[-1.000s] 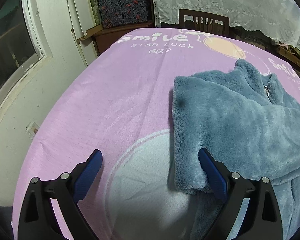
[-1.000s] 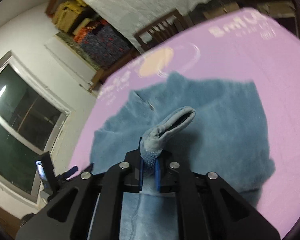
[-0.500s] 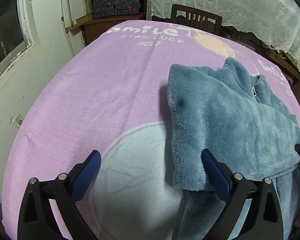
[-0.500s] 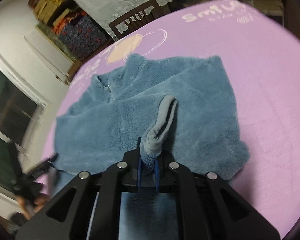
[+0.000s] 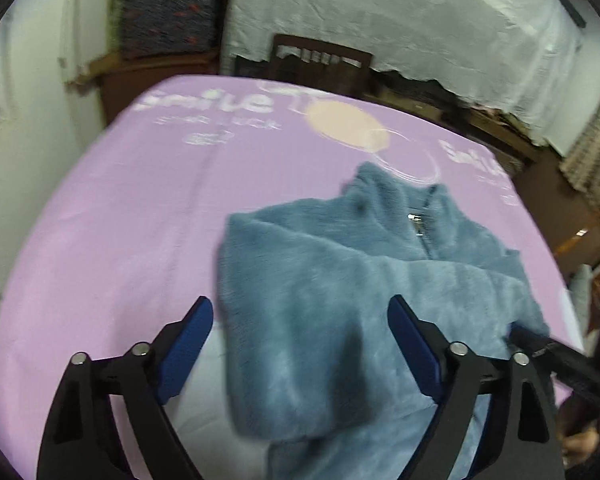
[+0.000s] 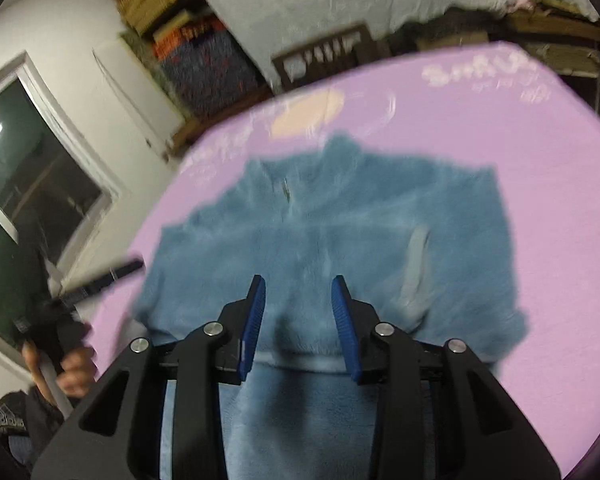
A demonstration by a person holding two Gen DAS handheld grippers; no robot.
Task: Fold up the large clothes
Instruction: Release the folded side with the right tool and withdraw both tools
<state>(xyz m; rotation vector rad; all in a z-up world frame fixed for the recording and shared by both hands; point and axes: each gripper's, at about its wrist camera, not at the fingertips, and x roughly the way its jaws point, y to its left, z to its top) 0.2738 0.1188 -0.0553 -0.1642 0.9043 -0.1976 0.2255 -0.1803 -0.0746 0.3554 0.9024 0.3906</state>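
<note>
A fluffy blue fleece jacket (image 5: pixel 340 280) lies on the purple table cover (image 5: pixel 140 200), zip collar at the far end, sleeves folded across its front. My left gripper (image 5: pixel 300 316) is open and empty, held above the jacket's left folded edge. My right gripper (image 6: pixel 298 296) is open and empty above the jacket (image 6: pixel 340 220). The pale sleeve cuff (image 6: pixel 414 272) lies loose on the jacket to the right of it. The right gripper's tip also shows in the left wrist view (image 5: pixel 540 344).
A dark wooden chair (image 5: pixel 320 60) stands behind the table's far edge, with a white lace curtain (image 5: pixel 400 12) behind it. A white wall and window (image 6: pixel 28 168) are on the left. Stacked boxes (image 6: pixel 204 60) sit on a wooden shelf.
My right gripper has opened and let go of the sleeve cuff, which now lies on the jacket. My left gripper has moved right, over the jacket's folded edge.
</note>
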